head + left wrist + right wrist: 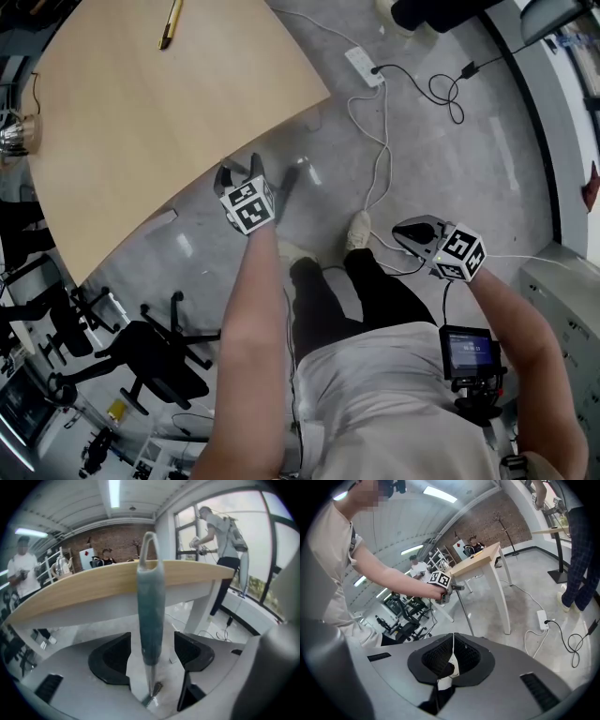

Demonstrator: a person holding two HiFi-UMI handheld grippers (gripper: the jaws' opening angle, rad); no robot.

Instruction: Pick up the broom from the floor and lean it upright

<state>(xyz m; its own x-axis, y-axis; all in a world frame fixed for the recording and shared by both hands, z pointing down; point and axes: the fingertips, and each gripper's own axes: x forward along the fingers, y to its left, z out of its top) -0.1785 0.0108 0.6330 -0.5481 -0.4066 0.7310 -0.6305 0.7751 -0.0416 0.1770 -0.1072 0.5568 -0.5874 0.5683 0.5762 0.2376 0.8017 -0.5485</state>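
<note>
Teal broom handle (pixel 151 616) stands untouched between wide-open jaws of the left gripper (pixel 152 652).

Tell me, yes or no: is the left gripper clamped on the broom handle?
No: the left gripper has its jaws apart, with floor showing between each jaw and the broom handle.

Holding the left gripper (pixel 251 174) forward, angled down, jaws wide apart; keeping the right gripper (pixel 405 232) alongside, jaws pressed together.
</note>
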